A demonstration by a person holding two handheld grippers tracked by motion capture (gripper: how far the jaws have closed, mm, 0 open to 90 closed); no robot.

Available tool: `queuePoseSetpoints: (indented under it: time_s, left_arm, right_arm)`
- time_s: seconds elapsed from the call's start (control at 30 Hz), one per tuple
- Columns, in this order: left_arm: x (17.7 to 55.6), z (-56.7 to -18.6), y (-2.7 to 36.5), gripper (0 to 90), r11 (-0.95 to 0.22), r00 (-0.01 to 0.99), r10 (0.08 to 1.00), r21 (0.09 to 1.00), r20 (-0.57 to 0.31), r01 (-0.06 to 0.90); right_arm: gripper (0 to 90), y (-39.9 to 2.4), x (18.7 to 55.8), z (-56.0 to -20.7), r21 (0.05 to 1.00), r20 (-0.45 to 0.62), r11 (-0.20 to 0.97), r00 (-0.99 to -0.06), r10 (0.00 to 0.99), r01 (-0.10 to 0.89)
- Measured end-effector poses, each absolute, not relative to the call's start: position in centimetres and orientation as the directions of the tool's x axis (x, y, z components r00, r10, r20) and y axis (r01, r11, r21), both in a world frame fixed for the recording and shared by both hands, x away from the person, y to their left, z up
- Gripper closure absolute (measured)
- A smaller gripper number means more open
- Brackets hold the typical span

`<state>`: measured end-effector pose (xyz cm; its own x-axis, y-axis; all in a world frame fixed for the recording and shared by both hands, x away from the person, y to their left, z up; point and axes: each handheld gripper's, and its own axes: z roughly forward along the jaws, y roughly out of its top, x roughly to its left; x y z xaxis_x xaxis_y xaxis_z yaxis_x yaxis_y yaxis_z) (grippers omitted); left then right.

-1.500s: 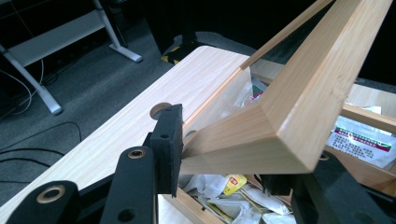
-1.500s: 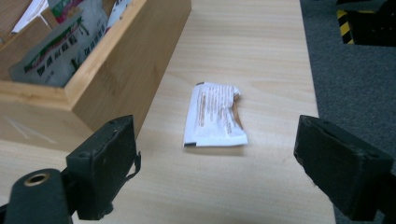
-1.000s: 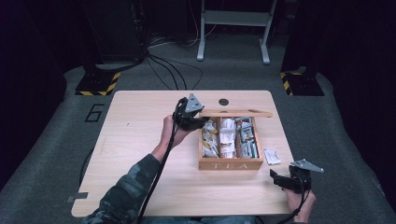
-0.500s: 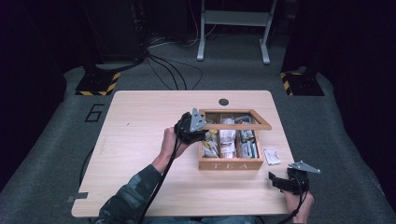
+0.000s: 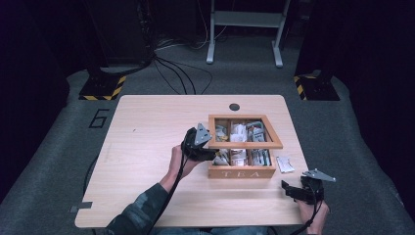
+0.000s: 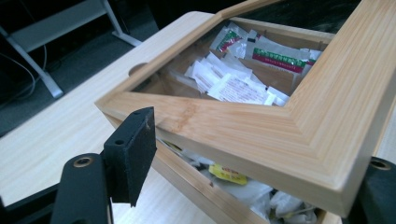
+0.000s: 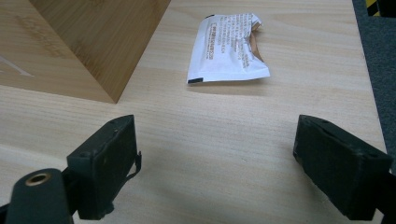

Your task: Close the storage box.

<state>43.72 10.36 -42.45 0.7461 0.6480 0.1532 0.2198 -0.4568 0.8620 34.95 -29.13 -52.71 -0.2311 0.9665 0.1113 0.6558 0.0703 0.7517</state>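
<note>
A wooden tea box [image 5: 240,172] marked TEA stands right of the table's middle, with several tea bags [image 6: 233,88] in its compartments. Its windowed lid [image 5: 244,145] lies tilted low over the box, with a gap left at the near corner. In the left gripper view the lid's corner [image 6: 303,121] sits between the jaws of my left gripper [image 6: 257,158]. Those jaws have just been opening, and the visible pad [image 6: 133,154] stands clear of the wood. My right gripper [image 5: 289,189] rests open near the front right edge, empty. A loose white tea packet [image 7: 226,46] lies ahead of it.
The loose packet [image 5: 284,164] lies just right of the box. A round cable hole [image 5: 234,106] sits at the table's far edge. On the floor beyond are cables, a white stand [image 5: 244,29] and striped bases [image 5: 103,88]. Bare wood spreads over the table's left half.
The lid has come down from half raised to nearly flat on the box. My left hand sank with it and its jaws spread apart. The right hand has not moved.
</note>
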Motion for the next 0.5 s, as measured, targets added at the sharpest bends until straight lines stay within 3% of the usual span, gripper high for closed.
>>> queuePoseSetpoints:
  time_s: [0.23, 0.5]
  left_arm:
    - [43.5, -43.5, 10.9, 27.6, -0.411, 0.752, 0.656, 0.866, 0.063, 0.286]
    - [43.3, -44.9, 11.3, 24.9, -0.401, 0.765, 0.644, 0.859, 0.017, 0.319]
  right_arm:
    - [13.2, -29.1, 34.9, -52.7, 0.753, 0.11, 0.071, -0.232, 0.967, 0.654]
    - [13.2, -29.2, 34.9, -52.7, 0.752, 0.115, 0.067, -0.231, 0.966, 0.656]
